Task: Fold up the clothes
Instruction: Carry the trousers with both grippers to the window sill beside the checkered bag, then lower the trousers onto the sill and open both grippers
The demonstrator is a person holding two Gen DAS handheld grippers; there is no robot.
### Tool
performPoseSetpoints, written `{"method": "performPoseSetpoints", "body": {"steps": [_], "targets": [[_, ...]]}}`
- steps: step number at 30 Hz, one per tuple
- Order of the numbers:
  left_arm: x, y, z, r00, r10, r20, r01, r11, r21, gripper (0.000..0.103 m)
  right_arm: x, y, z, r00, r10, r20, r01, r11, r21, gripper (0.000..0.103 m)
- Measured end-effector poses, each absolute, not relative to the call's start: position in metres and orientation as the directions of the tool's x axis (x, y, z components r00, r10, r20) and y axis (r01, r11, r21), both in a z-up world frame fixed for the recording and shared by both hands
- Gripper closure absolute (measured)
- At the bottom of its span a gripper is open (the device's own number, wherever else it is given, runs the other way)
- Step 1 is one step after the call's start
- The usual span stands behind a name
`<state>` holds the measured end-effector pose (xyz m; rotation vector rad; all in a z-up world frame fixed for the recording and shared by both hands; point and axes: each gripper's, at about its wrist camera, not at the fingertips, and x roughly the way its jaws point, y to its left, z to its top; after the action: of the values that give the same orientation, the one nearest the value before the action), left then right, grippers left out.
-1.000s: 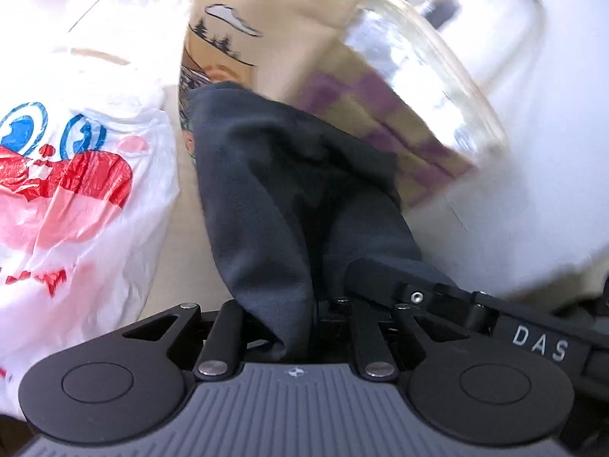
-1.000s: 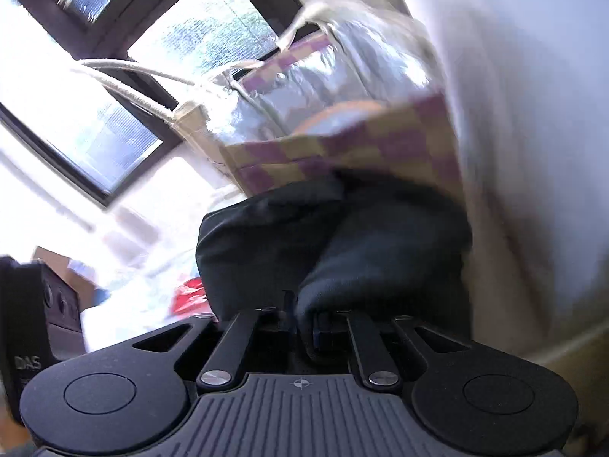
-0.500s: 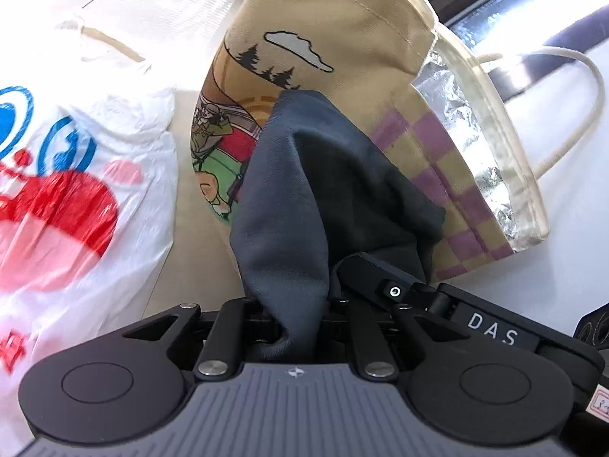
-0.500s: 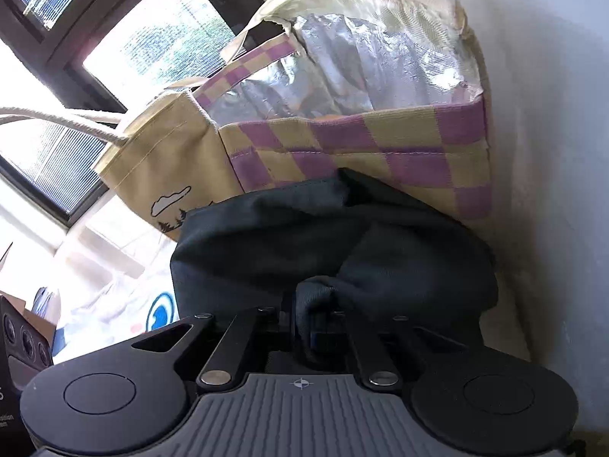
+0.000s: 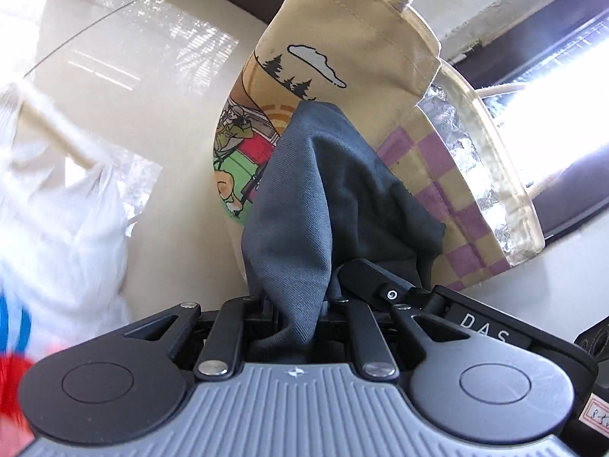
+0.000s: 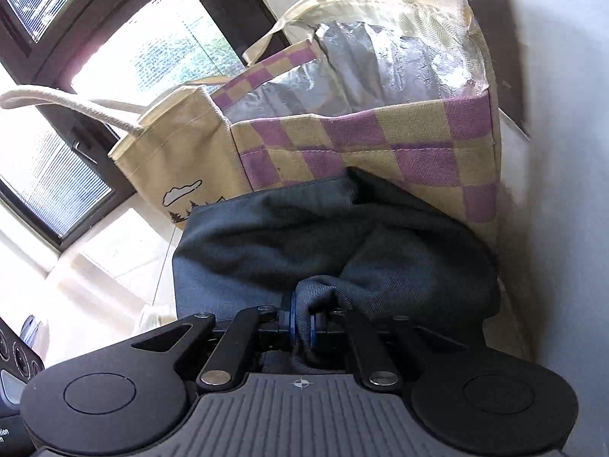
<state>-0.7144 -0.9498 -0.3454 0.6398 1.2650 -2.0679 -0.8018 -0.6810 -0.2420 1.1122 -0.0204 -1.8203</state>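
A dark grey garment (image 5: 327, 198) hangs bunched between both grippers. My left gripper (image 5: 295, 304) is shut on one bunch of it, and the cloth rises in a peak in front of the camera. My right gripper (image 6: 300, 320) is shut on another bunch of the garment (image 6: 304, 236), which spreads out wide ahead of its fingers. In the left wrist view the body of the other gripper (image 5: 437, 301) sits close at the right, partly under the cloth. The fingertips of both grippers are hidden by the fabric.
A beige tote bag (image 5: 342, 49) with a cartoon print stands close behind the garment, beside a purple-and-yellow checked bag (image 6: 380, 141) with a silver lining. A white plastic bag (image 5: 57, 228) lies at the left. Dark-framed windows (image 6: 57, 144) sit behind, a white wall (image 6: 563, 152) at the right.
Both grippers have tilted upward with the garment still held. The tote bags now stand more upright in view and the white plastic bag has slid toward the lower left.
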Motion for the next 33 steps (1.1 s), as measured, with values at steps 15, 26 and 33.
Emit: {"method": "performPoseSetpoints", "body": {"steps": [15, 26, 33], "targets": [[-0.689, -0.968, -0.369, -0.675, -0.217, -0.705, 0.736, -0.257, -0.626, 0.082, -0.763, -0.604, -0.229, -0.280, -0.622, -0.732, 0.751, -0.616, 0.237, 0.063], [-0.647, -0.936, -0.388, -0.702, -0.199, -0.684, 0.710, -0.128, -0.692, 0.043, -0.701, -0.542, -0.268, -0.384, -0.543, -0.747, 0.714, -0.688, 0.132, 0.032], [-0.655, -0.899, -0.373, -0.675, -0.136, -0.726, 0.729, -0.276, -0.626, 0.054, -0.709, -0.558, -0.281, -0.352, -0.521, -0.778, 0.735, -0.668, 0.115, 0.062]]}}
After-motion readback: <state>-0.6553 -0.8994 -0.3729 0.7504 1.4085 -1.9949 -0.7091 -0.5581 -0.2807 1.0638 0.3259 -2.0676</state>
